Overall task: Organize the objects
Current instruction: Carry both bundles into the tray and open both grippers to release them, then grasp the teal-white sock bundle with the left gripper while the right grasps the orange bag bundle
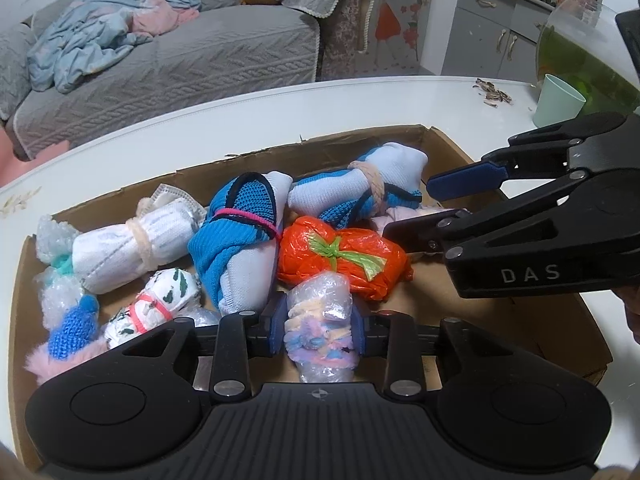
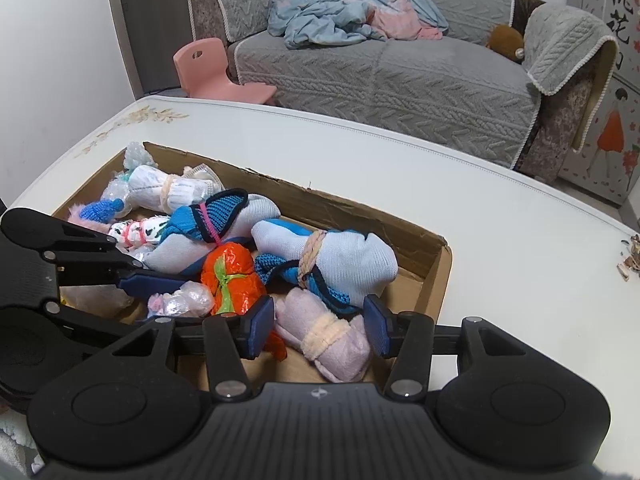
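Note:
A shallow cardboard box [image 1: 360, 136] [image 2: 360, 216] on the white table holds several tied bundles. My left gripper [image 1: 319, 330] [image 2: 188, 302] is shut on a clear plastic bundle with pastel yarn [image 1: 320, 308] [image 2: 184, 300] at the box's near side. My right gripper [image 2: 320, 330] [image 1: 436, 206] reaches in from the right. Its pads sit against both sides of a lilac fleece bundle tied with cream yarn [image 2: 332, 340] [image 1: 400, 216], which rests low in the box. An orange plastic bundle with a green tie [image 1: 340, 256] [image 2: 232, 276] lies between the two grippers.
Two blue-and-pale sock bundles [image 1: 236, 240] [image 1: 360, 184], a white mask bundle [image 1: 132, 244] and smaller wrapped ones fill the box's left and middle. A mint cup [image 1: 560, 100], fish bowl [image 1: 580, 52] and seed shells [image 1: 492, 94] stand at the table's far right. A grey sofa [image 2: 400, 72] is beyond.

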`<state>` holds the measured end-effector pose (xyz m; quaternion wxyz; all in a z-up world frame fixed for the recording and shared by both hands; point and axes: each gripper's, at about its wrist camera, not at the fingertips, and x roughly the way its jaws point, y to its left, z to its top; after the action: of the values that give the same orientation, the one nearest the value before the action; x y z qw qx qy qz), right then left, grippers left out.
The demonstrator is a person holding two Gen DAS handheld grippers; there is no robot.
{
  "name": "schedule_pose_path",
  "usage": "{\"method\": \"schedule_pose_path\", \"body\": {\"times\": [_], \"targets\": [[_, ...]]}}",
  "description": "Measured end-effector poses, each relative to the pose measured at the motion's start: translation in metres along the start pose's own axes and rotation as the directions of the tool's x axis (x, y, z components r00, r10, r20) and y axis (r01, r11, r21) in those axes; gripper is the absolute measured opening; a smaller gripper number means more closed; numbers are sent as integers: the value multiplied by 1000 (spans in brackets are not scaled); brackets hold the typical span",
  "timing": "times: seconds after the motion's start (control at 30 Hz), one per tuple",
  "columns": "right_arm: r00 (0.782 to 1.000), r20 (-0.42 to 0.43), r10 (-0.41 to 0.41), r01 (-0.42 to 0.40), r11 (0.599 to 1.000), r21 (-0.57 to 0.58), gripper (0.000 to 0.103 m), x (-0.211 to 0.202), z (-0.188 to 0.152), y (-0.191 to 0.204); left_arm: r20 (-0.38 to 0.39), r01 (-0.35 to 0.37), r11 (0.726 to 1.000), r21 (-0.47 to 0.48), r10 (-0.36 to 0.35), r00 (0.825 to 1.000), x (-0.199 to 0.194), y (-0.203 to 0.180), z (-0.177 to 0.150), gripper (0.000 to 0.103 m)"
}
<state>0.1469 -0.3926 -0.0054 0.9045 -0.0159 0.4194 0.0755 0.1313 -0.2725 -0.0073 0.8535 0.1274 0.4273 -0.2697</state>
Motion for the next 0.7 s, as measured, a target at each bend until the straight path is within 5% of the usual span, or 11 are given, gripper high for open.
{"method": "schedule_pose_path", "body": {"times": [0.4, 0.47, 0.7], "targets": [[1000, -4, 16, -16, 997, -78, 52, -30, -1, 16, 16, -7, 1000, 7, 7, 1000, -32, -1, -4, 59], [1000, -16, 17, -18, 994, -107, 53, -35, -3, 23, 25, -28, 1000, -10, 28, 999, -43, 1, -7, 70], [999, -28, 25, -28, 995, -100, 57, -46, -13, 42, 55, -65, 991, -118, 72, 996, -80, 26, -28, 75]]}}
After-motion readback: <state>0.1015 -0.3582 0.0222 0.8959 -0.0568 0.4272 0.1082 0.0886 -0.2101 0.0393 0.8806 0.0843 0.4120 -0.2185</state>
